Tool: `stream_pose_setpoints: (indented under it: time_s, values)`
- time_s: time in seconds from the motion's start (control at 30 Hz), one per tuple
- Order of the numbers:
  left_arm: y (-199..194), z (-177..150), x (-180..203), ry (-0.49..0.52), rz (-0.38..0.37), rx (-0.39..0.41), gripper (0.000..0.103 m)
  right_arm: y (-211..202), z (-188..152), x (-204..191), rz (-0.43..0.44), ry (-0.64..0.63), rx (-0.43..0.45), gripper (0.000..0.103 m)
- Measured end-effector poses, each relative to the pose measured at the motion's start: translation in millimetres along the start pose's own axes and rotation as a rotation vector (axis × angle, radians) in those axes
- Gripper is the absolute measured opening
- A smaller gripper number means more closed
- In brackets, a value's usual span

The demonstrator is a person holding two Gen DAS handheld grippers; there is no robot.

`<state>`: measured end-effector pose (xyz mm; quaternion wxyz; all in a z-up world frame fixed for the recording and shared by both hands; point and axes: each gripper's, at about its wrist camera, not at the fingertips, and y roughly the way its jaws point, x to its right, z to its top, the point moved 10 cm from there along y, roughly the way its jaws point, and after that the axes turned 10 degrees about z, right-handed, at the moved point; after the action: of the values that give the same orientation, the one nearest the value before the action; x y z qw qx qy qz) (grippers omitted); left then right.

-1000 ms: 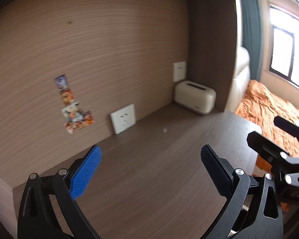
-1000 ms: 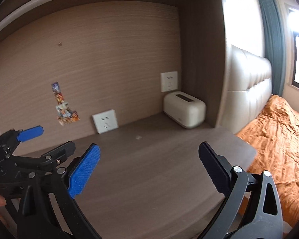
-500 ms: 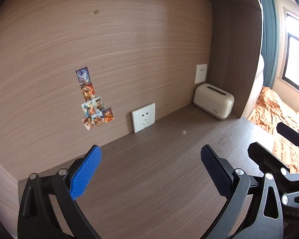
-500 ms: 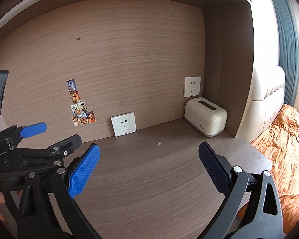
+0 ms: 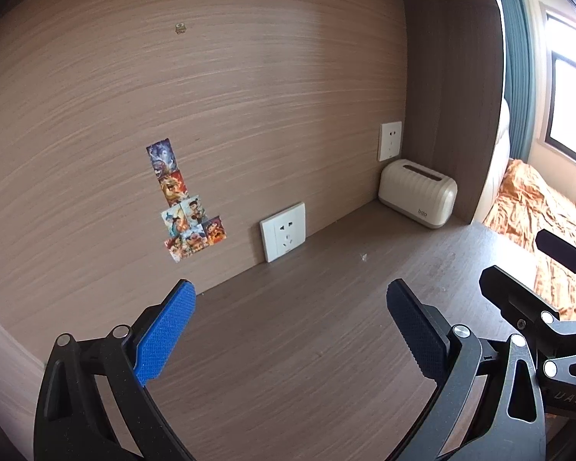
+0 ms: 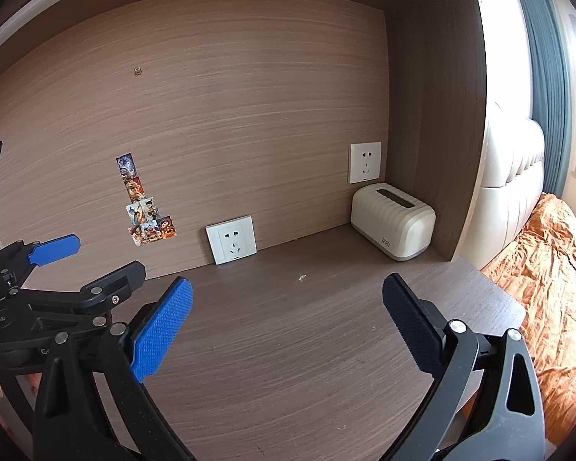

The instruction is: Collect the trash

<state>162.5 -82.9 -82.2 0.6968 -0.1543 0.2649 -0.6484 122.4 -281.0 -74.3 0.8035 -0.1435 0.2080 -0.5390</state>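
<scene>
Wood desk (image 6: 288,365) nr bed; both grippers, left (image 5: 288,330) & right (image 6: 286,324), spread wide, empty. Tiny white scrap (image 6: 302,277) mid-frame, well ahead. Risk: too flat/small, pads may skid over it.

Both wrist views face the wooden back wall (image 5: 249,96) low over the desk (image 6: 288,345), side by side.

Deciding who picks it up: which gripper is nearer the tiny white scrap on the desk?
Roughly level, perhaps right. The scrap lies ahead between the right gripper fingers, and ahead and rightward of the left gripper.
</scene>
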Motion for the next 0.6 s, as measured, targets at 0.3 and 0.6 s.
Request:
stream_pose_setpoints:
  time_s: [0.3, 0.6]
  values:
    - [2.3, -1.3, -3.7, -0.013, -0.007, -0.010, 0.098, 3.9, 0.7, -2.5, -0.002, 0.006, -0.006, 0.099]
    - [0.7, -2.6, -3.2, -0.009, -0.005, -0.007, 0.098, 3.2, -1.9, -3.5, -0.006, 0.006, -0.011, 0.099]
